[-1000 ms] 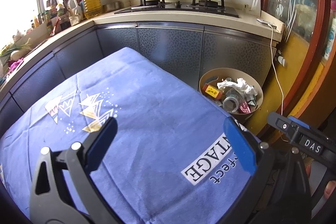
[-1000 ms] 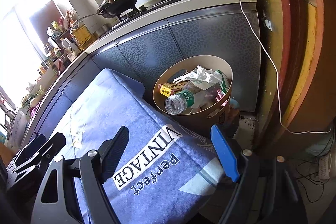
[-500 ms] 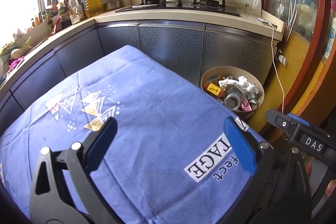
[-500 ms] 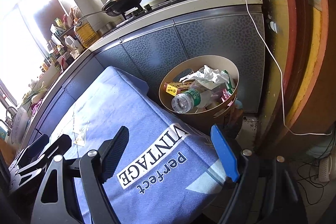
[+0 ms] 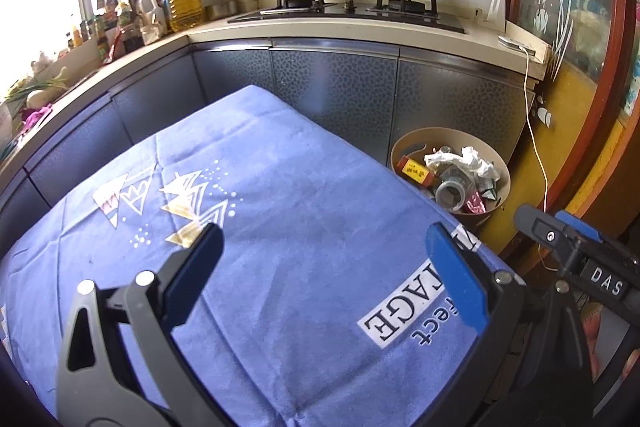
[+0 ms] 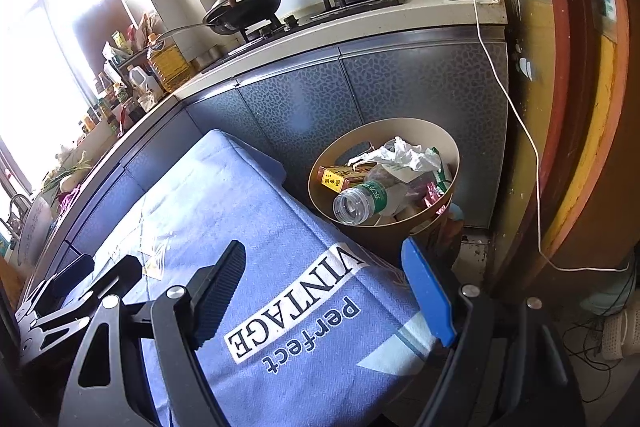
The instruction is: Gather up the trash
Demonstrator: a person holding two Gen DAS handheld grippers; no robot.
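Both the left gripper (image 5: 320,255) and right gripper (image 6: 324,275) gape wide, holding nothing; the blue-clothed counter (image 5: 280,211) looks bare of trash; check it before stopping; the bin (image 6: 420,131) looks full.

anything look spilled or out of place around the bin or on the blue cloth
Nothing stands out. The trash bin stands upright on the floor beside the cabinets with the plastic bottle, crumpled paper and yellow box all inside it. The blue tablecloth shows no litter or spill.

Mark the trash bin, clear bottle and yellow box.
trash bin (image 6: 416,125): right wrist view, far inner wall.
clear bottle (image 6: 362,201): right wrist view, its body near the open mouth.
yellow box (image 6: 334,179): right wrist view, yellow label end.
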